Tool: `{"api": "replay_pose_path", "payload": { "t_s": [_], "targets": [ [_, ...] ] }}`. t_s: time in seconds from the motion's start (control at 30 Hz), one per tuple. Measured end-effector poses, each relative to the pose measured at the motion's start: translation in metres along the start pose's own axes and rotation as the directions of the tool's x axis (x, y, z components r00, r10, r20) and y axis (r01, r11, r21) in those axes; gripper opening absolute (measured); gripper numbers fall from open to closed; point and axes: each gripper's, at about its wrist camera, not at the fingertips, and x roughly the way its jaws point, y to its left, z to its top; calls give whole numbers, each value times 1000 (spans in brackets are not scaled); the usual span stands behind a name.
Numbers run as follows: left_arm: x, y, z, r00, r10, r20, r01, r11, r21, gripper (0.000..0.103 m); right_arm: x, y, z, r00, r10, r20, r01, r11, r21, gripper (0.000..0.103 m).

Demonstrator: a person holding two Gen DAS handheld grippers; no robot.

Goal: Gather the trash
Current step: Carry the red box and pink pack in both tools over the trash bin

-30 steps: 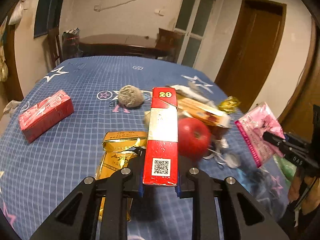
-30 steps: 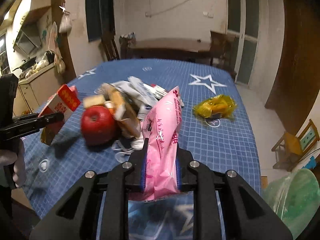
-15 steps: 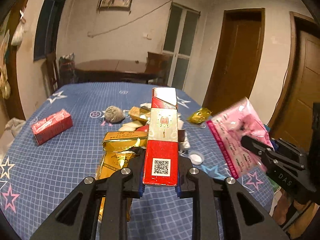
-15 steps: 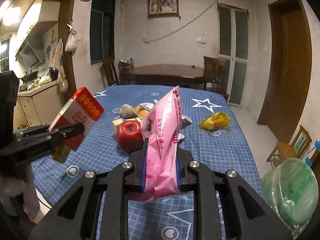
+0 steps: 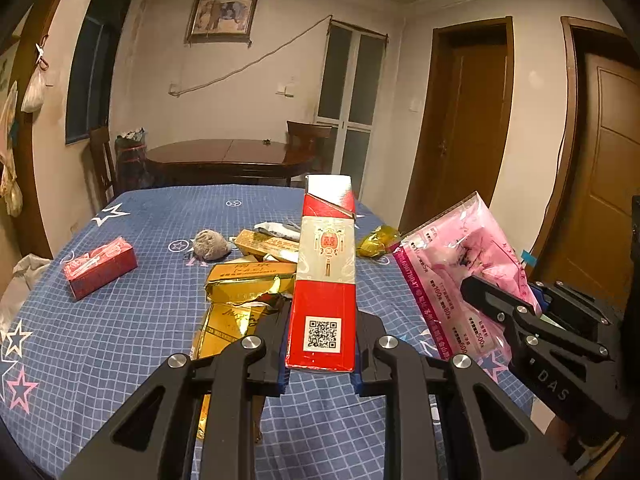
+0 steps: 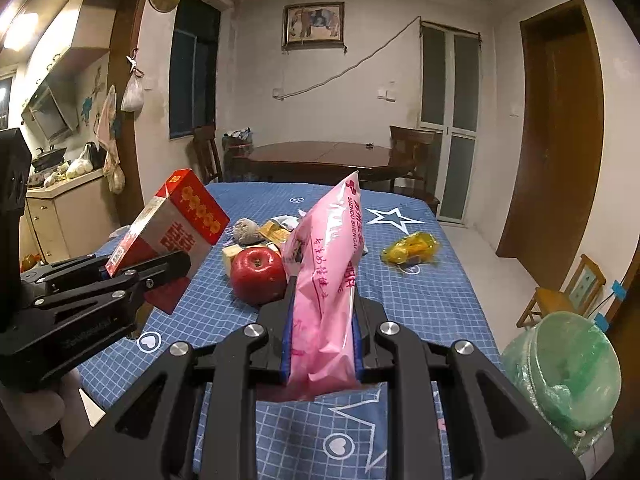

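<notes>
My left gripper [image 5: 322,330] is shut on a tall red and white carton [image 5: 326,264], held upright above the blue tablecloth [image 5: 120,320]. That carton [image 6: 176,232] also shows at the left of the right wrist view, tilted in the left gripper [image 6: 160,272]. My right gripper [image 6: 322,332] is shut on a pink plastic packet [image 6: 328,280]; in the left wrist view the pink packet [image 5: 460,264] hangs at the right. On the table lie a gold foil pack [image 5: 240,292], a red apple [image 6: 258,276], a grey ball [image 5: 210,244], a yellow wrapper [image 6: 412,250] and a small red box [image 5: 100,268].
A bin lined with a green bag [image 6: 560,364] stands on the floor to the right of the table. A dark wooden table [image 6: 320,156] with chairs is at the back. A small wooden stool [image 6: 568,296] sits near a brown door [image 6: 560,128].
Both grippers have drawn back and up from the table with their loads. The litter pile now looks smaller and farther, and more of the room shows. Both grips are unchanged.
</notes>
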Motion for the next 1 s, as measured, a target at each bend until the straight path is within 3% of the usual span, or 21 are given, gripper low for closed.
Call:
{"api": "replay_pose_path", "payload": {
  "t_s": [0.27, 0.5, 1.0],
  "targets": [
    [7, -7, 4, 1000, -23, 1, 23, 1000, 16, 23, -5, -1, 1, 1000, -4, 6, 4, 1000, 24, 20],
    [26, -35, 12, 996, -84, -12, 85, 995, 47, 23, -14, -28, 2, 999, -31, -4, 32, 998, 62, 20],
    [80, -140, 26, 965, -249, -78, 257, 960, 116, 23, -45, -112, 3, 975, -221, -28, 222, 970, 99, 20]
  ]
}}
